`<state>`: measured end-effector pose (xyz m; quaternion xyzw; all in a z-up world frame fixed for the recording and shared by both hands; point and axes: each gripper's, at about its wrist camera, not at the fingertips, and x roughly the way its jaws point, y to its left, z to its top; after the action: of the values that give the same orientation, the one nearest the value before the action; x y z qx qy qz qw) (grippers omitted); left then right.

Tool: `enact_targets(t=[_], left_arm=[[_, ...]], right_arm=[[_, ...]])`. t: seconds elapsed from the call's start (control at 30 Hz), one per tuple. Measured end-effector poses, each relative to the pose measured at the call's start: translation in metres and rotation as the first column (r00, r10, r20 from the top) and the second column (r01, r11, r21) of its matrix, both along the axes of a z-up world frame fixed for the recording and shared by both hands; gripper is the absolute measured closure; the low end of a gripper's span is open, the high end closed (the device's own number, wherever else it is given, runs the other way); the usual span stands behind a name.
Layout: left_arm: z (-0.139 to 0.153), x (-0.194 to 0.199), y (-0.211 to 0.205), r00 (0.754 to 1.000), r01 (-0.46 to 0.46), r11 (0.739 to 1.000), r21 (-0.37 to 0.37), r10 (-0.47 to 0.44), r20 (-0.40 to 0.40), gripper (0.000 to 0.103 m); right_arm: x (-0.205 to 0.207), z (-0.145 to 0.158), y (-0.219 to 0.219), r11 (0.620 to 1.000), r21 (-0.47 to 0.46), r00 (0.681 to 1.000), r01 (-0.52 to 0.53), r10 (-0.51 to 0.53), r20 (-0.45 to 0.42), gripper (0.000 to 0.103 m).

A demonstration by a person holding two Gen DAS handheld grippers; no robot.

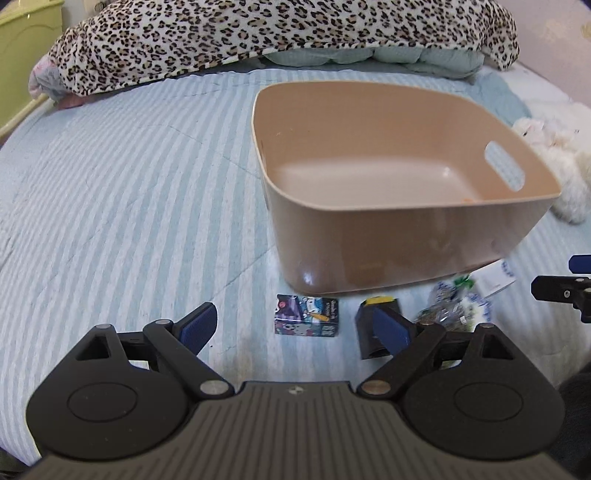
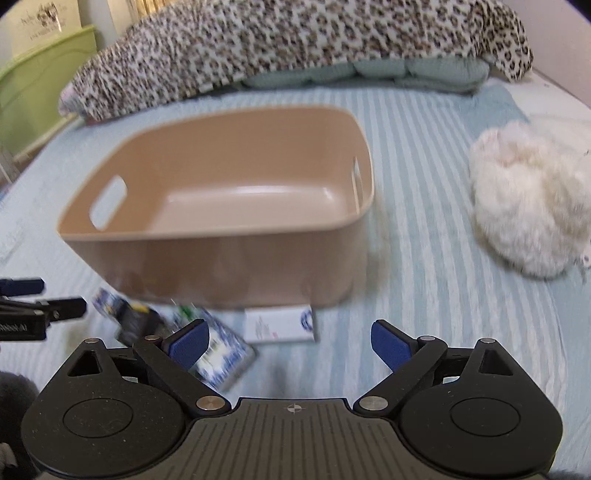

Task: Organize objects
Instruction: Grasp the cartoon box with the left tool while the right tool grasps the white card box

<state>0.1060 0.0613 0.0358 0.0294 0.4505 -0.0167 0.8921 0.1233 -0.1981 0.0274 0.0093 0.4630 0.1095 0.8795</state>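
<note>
A tan plastic bin [image 1: 406,243] with handle slots stands empty on the striped bed; it also shows in the right wrist view [image 2: 221,258]. In front of it lie a small cartoon-printed box [image 1: 306,315], a black box with a yellow top [image 1: 376,328], a crinkly blue-and-white packet [image 1: 454,306] and a white box [image 2: 280,325]. My left gripper [image 1: 299,328] is open and empty, just short of the cartoon box. My right gripper [image 2: 291,345] is open and empty above the bed, with the blue-and-white packet [image 2: 221,358] by its left finger.
A white fluffy plush [image 2: 528,206] lies right of the bin. A leopard-print blanket [image 1: 258,33] and pale green pillows [image 1: 369,55] are heaped at the back. A green headboard [image 2: 40,85] is at the far left. The striped bedcover [image 1: 129,192] stretches left of the bin.
</note>
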Motion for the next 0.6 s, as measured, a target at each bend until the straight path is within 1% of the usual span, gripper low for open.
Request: enact_targets(t=[0.1, 0.27, 0.37, 0.6], left_arm=[[-0.012, 0.005, 0.003, 1.000, -0.014, 1.000, 0.000, 0.014, -0.026, 0.011], [-0.030, 0.016, 0.004, 0.998, -0.015, 1.000, -0.011, 0.014, -0.062, 0.011], [-0.037, 0.021, 0.003, 0.998, -0.008, 1.000, -0.004, 0.007, -0.067, 0.011], [-0.051, 0.034, 0.005, 0.996, -0.021, 1.000, -0.018, 0.019, -0.089, 0.011]], right_arm=[[0.004, -0.018, 0.001, 1.000, -0.020, 0.999, 0.004, -0.005, -0.036, 0.007], [0.012, -0.040, 0.000, 0.999, 0.008, 0.998, 0.032, -0.032, -0.060, 0.007], [0.018, -0.047, 0.004, 0.999, 0.015, 0.998, 0.035, -0.034, -0.060, 0.007], [0.033, -0.066, 0.012, 0.999, 0.009, 0.995, 0.042, -0.041, -0.092, 0.007]])
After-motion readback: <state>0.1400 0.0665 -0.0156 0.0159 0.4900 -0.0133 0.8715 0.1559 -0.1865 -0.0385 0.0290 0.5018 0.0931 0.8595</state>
